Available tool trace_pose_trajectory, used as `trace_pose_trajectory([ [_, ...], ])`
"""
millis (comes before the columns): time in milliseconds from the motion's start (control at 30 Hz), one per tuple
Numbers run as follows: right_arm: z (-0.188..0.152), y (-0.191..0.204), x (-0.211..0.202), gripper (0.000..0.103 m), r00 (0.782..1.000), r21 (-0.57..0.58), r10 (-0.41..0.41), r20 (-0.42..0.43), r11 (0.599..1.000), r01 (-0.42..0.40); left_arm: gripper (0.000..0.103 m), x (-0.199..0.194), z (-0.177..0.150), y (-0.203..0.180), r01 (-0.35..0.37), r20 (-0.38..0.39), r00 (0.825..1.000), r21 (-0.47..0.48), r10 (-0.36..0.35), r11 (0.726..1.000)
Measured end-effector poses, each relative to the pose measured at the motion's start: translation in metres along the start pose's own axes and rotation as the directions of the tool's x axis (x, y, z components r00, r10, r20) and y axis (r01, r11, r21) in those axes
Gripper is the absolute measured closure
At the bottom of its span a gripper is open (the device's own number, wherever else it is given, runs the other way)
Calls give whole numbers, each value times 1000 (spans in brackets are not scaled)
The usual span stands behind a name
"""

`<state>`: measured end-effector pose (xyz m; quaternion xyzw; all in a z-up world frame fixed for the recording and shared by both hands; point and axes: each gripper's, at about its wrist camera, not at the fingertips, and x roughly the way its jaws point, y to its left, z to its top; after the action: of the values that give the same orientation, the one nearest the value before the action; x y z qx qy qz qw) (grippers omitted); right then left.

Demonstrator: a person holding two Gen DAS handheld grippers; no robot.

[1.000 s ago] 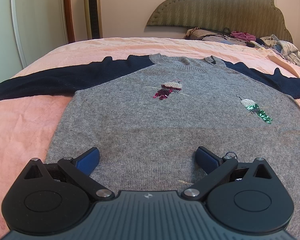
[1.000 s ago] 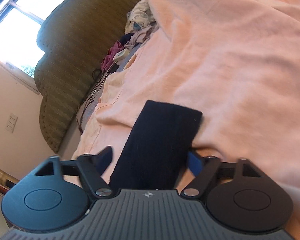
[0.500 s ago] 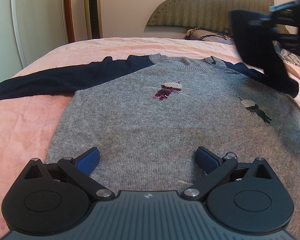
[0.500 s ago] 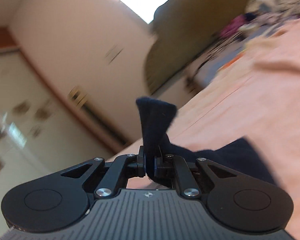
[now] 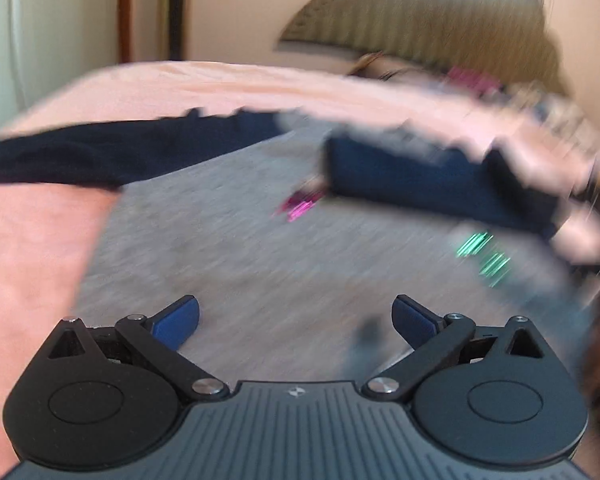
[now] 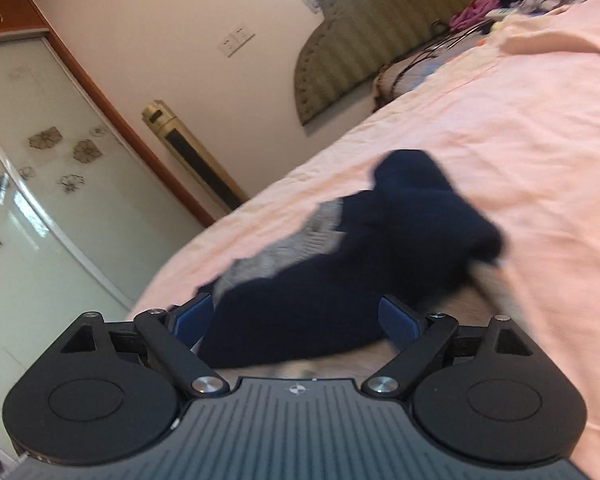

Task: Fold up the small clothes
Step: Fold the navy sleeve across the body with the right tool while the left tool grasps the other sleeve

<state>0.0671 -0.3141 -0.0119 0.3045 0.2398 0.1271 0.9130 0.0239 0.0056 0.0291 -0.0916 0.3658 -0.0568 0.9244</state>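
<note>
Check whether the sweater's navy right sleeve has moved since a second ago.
Yes. The navy sleeve now lies folded across the grey sweater body, over the pink sequin patch; it had stretched out onto the bedspread.

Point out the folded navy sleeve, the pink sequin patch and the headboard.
Navy sleeve [image 6: 340,280]: right wrist view, mid-length of the sleeve.
Pink sequin patch [image 5: 300,206]: left wrist view, centre of the blurred sequins.
Headboard [image 6: 364,40]: right wrist view, its ribbed face.
</note>
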Motion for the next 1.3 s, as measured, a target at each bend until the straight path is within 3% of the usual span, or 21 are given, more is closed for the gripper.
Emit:
trace_pose_trajectory([
  [67, 1, -14, -6, 7, 999, 102, 39, 26, 994, -42, 0, 8, 27, 3, 144, 5, 990, -114, -144, 983],
  [133, 3, -21, -2, 0, 997, 130, 66, 50, 989, -72, 0, 33, 51, 8, 264, -8, 962, -211, -271, 941],
  [233, 3, -19, 2, 0, 997, 118, 70, 38, 990, -74, 0, 77, 70, 12, 249, -39, 960, -323, -276, 913],
  [333, 3, -18, 5, 0, 997, 116, 75, 36, 990, -78, 9, 109, 74, 15, 246, -73, 950, -422, -303, 873],
  [400, 3, -19, 4, 0, 996, 122, 80, 39, 989, -85, 37, 114, 78, 7, 212, -55, 966, -384, -252, 899],
  [467, 3, -19, 4, 0, 996, 121, 83, 39, 989, -87, 93, 126, 82, -2, 120, -115, 979, -343, -169, 932],
  [500, 3, -19, 5, 0, 996, 119, 84, 39, 989, -88, 96, 126, 84, -3, 87, -126, 983, -307, -131, 948],
  [600, 2, -20, 6, 0, 996, 116, 85, 39, 989, -89, 97, 111, 89, -11, 58, -90, 993, -246, -82, 967],
  [667, 2, -19, 5, 0, 995, 118, 88, 40, 989, -92, 97, 84, 93, -15, 52, 5, 999, -198, -52, 979],
  [767, 2, -19, 6, 0, 995, 117, 88, 39, 989, -92, 97, 49, 91, 1, 30, 108, 994, -195, -9, 980],
  [833, 3, -18, 6, 0, 996, 113, 87, 36, 989, -90, 97, 47, 83, 16, -65, 112, 990, -174, 85, 983],
  [900, 2, -17, 7, 0, 996, 103, 88, 26, 991, -90, 97, 56, 72, 37, -145, 53, 986, -205, 159, 968],
  [967, 2, -14, 9, 0, 995, 81, 99, 1, 992, -99, 97, 71, 58, 52, -146, -19, 989, -212, 146, 966],
  [1067, 0, 2, 13, 0, 991, 4, 102, -91, 995, -102, 97, 72, 46, 42, -165, 55, 983, -121, 173, 979],
  [1167, 0, 35, 11, 0, 968, -98, 158, -194, 979, -180, 97, 73, 39, 43, -155, 89, 982, -115, 165, 981],
  [1300, 35, 71, 11, 0, 973, -188, 210, -100, 956, -226, 97, 71, 33, 48, -123, 109, 984, -139, 139, 983],
])
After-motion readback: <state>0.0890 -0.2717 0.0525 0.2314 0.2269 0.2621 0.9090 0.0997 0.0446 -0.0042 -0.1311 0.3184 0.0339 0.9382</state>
